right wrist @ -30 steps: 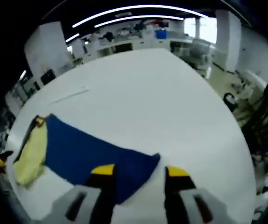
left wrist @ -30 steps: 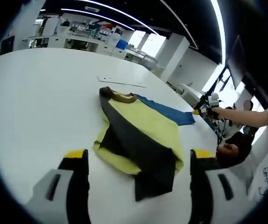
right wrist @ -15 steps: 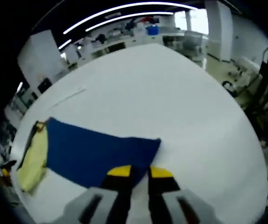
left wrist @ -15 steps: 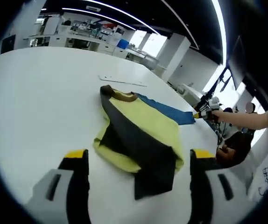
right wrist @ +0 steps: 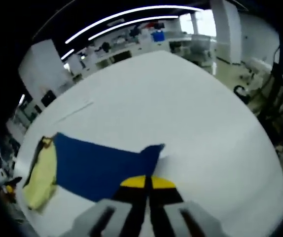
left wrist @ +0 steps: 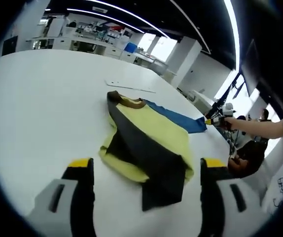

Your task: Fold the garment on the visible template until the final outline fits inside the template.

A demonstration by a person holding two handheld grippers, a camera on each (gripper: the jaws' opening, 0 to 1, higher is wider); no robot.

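A yellow, black and blue garment [left wrist: 149,136] lies on the white table [left wrist: 43,98], with a black part folded across the yellow. Its blue sleeve [left wrist: 178,117] stretches away to the right. My left gripper [left wrist: 146,164] hovers open in front of the garment's near hem, touching nothing. At the sleeve's far end a person's hand holds my right gripper [left wrist: 214,118]. In the right gripper view, my right gripper [right wrist: 146,181] is shut on the end of the blue sleeve [right wrist: 97,163], whose corner [right wrist: 154,150] stands lifted. The yellow body [right wrist: 40,175] lies at the far left.
A thin flat pale strip [left wrist: 129,86] lies on the table beyond the collar, also seen as a thin line [right wrist: 72,109]. A person's arm [left wrist: 257,126] reaches in from the right. Desks and shelves [left wrist: 92,42] stand beyond the table's far edge.
My right gripper's jaws have shut on the end of the blue sleeve and raised its corner. The left gripper and the rest of the garment have stayed put.
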